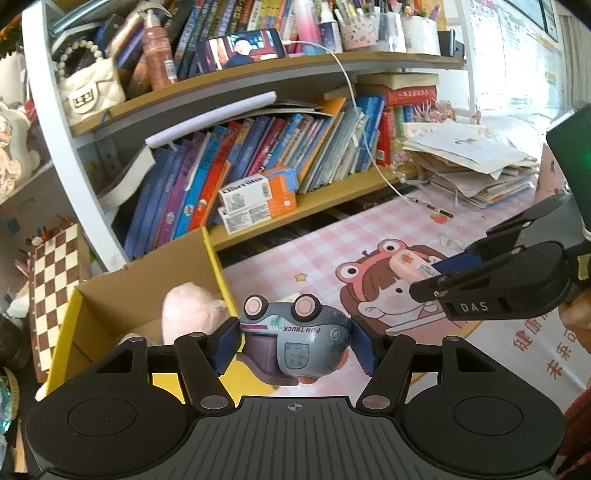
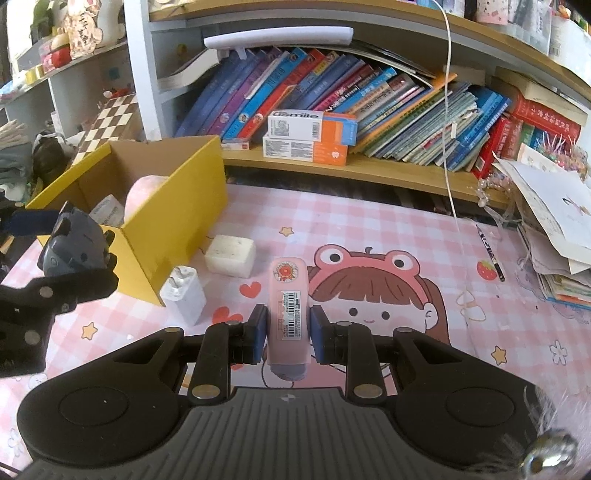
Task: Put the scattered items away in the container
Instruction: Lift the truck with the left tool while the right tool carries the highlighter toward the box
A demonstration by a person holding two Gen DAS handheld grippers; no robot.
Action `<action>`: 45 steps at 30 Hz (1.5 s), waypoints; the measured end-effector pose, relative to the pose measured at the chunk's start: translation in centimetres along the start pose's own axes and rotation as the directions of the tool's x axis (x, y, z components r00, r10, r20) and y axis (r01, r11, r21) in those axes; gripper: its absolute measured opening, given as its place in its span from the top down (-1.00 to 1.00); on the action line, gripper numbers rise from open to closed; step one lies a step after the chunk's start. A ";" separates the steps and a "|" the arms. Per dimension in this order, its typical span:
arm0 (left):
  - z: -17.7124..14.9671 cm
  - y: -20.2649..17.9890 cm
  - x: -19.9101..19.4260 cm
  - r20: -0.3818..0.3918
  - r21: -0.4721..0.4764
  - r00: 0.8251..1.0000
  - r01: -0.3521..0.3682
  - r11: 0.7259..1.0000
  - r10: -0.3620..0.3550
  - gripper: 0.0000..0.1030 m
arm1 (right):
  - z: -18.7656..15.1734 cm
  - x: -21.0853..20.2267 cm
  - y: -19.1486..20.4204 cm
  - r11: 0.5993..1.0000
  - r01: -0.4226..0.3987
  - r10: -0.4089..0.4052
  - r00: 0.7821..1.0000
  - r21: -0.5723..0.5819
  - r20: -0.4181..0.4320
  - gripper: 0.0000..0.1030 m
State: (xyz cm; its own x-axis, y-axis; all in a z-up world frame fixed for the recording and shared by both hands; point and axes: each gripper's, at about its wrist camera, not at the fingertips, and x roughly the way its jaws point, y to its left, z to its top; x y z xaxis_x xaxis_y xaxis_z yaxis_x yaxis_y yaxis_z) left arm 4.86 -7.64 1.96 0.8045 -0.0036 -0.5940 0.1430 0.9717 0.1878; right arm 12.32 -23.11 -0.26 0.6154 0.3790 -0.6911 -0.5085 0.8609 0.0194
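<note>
A pink checked mat with a cartoon girl covers the desk. On it: a yellow cardboard box far left, a white charger and a pale block, perhaps soap, beside it, a pen and stacked papers right.

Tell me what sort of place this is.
Most likely a child's study desk at home: shelves crammed with children's books, a pink checked cartoon desk mat, and pen cups on the upper shelf. A toy truck is held near a yellow cardboard box.
</note>
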 end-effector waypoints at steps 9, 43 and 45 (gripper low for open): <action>0.0 1.1 -0.8 0.018 -0.010 1.000 -0.003 1.000 0.003 -0.23 | 0.2 -1.0 1.0 1.000 0.000 0.000 1.000 -0.004 0.020 0.55; -0.5 14.5 -1.0 0.064 -0.046 0.996 -0.064 0.997 0.067 -0.22 | 7.9 2.0 13.6 0.989 -0.070 0.082 0.992 -0.127 0.095 0.55; -0.6 15.2 -0.2 0.056 -0.052 0.996 -0.070 0.996 0.072 -0.22 | 8.4 2.6 13.9 0.988 -0.074 0.087 0.992 -0.138 0.091 0.55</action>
State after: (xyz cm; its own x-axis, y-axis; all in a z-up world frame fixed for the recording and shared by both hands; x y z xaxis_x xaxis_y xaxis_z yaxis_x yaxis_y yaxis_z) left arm 6.51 7.28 4.44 0.8435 0.0536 -0.5344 0.0565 0.9806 0.1875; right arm 11.92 -7.30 4.32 0.6208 0.4820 -0.6183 -0.6310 0.7753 -0.0292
